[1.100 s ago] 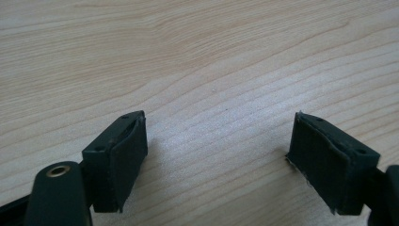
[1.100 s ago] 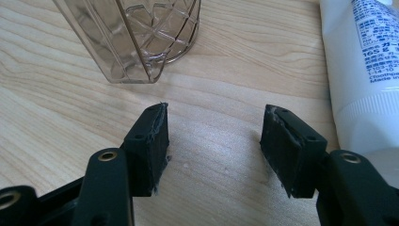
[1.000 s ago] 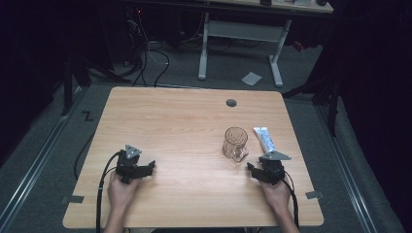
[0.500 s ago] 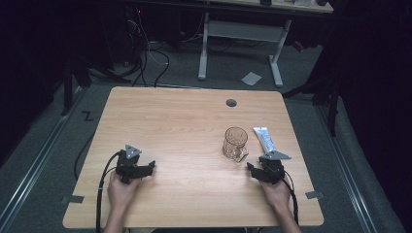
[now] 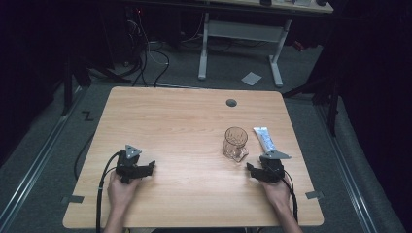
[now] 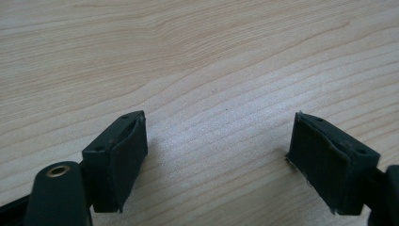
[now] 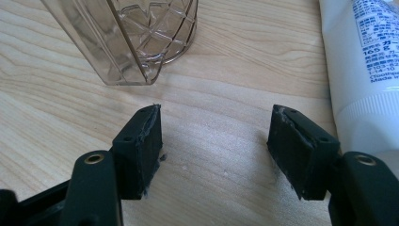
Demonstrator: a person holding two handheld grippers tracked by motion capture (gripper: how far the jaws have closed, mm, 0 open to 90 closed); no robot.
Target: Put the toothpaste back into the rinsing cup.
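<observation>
from above: wood table [image 5: 184, 126] in front of me, dark room around it. my left hand [image 5: 120, 190] holds the left gripper [image 5: 135, 169] near the table's front-left, resting on the top, nothing close by. my right hand [image 5: 276, 190] holds the right gripper [image 5: 265, 171] front-right. clear glass mug [image 5: 235, 143] stands upright just ahead & a bit left of that gripper, not touching. white tube [image 5: 265, 138] lies flat right beside the mug, ahead of the same gripper. small grey round grommet [image 5: 231, 102] further back. can't judge jaw gaps from up here
</observation>
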